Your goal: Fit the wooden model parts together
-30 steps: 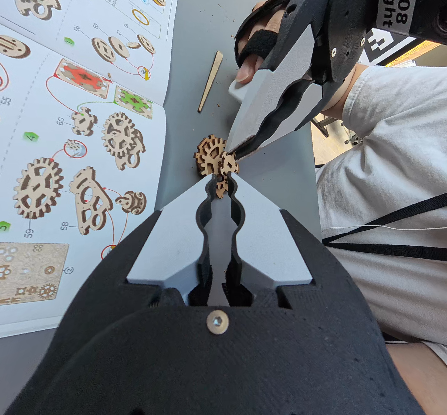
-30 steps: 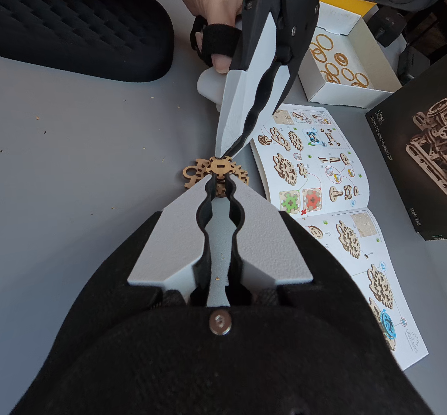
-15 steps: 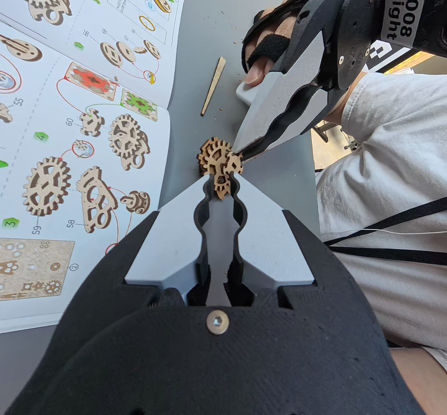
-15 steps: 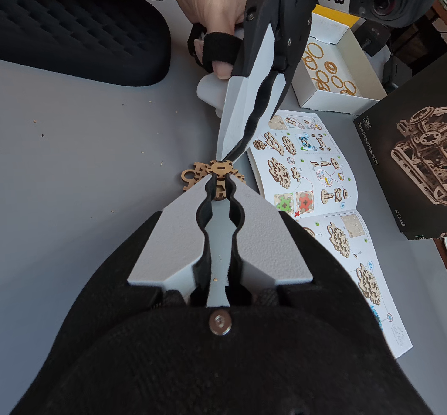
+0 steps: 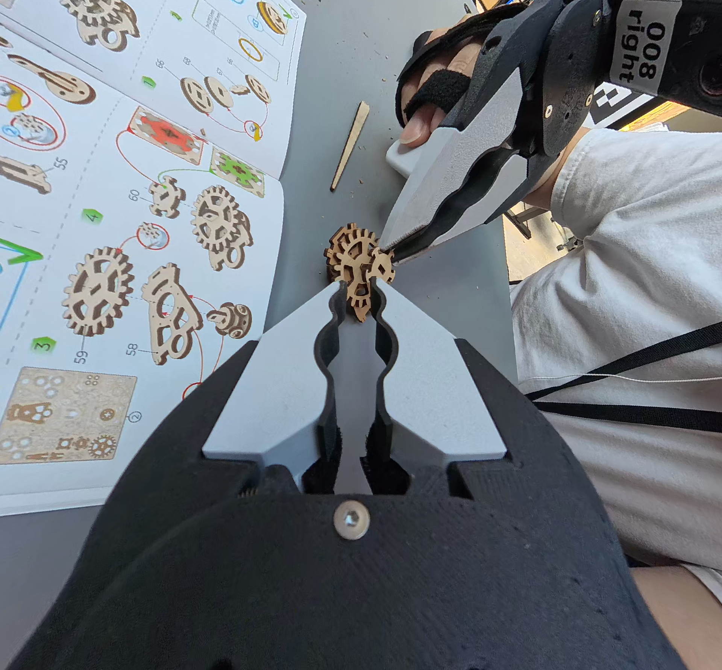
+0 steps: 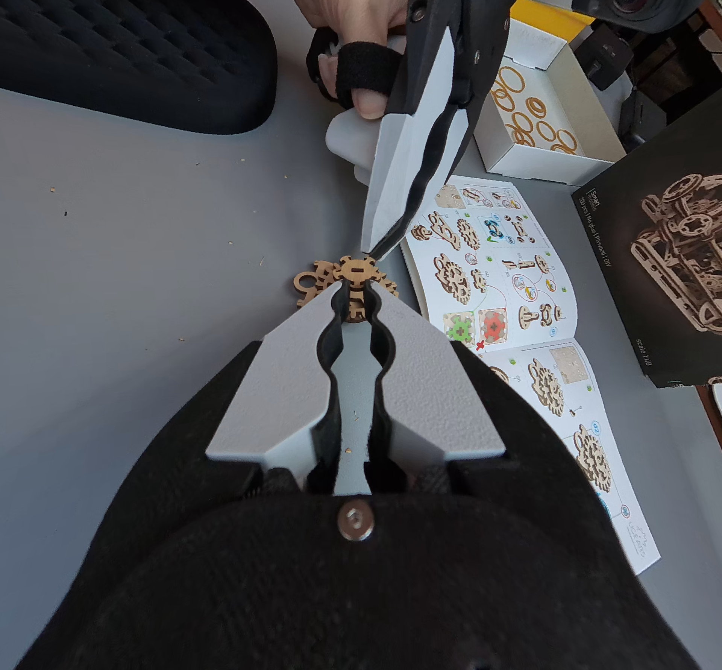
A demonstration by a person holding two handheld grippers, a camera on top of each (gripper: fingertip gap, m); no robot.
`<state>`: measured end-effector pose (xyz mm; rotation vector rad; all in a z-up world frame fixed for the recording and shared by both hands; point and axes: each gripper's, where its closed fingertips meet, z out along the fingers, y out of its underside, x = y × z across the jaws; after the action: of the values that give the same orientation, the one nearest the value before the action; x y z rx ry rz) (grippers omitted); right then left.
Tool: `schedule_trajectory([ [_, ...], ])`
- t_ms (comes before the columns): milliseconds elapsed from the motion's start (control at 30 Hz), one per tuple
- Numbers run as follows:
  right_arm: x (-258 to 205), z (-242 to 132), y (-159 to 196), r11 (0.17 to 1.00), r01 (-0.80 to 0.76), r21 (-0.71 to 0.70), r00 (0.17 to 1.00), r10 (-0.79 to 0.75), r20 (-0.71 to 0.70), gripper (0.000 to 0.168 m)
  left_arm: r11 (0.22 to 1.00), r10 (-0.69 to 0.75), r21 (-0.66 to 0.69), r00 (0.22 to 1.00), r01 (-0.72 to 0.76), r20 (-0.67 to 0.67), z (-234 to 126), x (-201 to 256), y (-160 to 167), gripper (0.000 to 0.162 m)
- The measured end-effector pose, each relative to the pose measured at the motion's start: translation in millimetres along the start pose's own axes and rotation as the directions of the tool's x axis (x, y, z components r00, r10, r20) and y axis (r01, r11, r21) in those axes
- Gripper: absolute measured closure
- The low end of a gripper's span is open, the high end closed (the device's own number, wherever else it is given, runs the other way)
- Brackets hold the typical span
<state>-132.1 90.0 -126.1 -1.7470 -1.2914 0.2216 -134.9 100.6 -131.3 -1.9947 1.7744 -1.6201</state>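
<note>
Left wrist view looks down the left tool (image 5: pixel 357 287), whose two grey fingers are drawn in close and pinch the lower edge of the wooden gear assembly (image 5: pixel 353 260), held on edge just above the grey table (image 5: pixel 340 45). From the upper right the right tool (image 5: pixel 385 250) comes in at a slant, its tips nipped onto the small toothed hub (image 5: pixel 381 265) that sits against the face of the bigger gear. A person's hand (image 5: pixel 426 104), with a black strap round one finger, works that tool, and a white sleeve (image 5: pixel 625 260) fills the right side. A thin wooden stick (image 5: pixel 349 145) lies on the table beyond the gears, and the open instruction booklet (image 5: pixel 117 182) spreads across the left.

In the right wrist view the right tool (image 6: pixel 355 291) is nearly closed round the small toothed hub (image 6: pixel 356 271), gripping it from below, with the rest of the wooden gear assembly (image 6: pixel 312 284) flat behind it, a ring-shaped lug sticking out to the left. The left tool (image 6: pixel 371 256) points down from above and meets the assembly at its far edge; its fingers lie close together. The instruction booklet (image 6: pixel 508 319) is to the right, a white box (image 6: pixel 547 158) with wooden rings in it sits beyond that, and a dark box (image 6: pixel 644 280) stands at the far right. A black padded cushion (image 6: pixel 129 53) rests on the table at the upper left.
</note>
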Motion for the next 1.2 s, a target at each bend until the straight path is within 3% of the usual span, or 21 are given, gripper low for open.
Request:
schedule_trajectory([
  [1200,-3,-4,0,0.999,0.042,-0.006,0.999,-0.042,0.005,0.163,0.998,-0.07,-0.001,0.995,0.07,0.073,4,-19,2,0.15],
])
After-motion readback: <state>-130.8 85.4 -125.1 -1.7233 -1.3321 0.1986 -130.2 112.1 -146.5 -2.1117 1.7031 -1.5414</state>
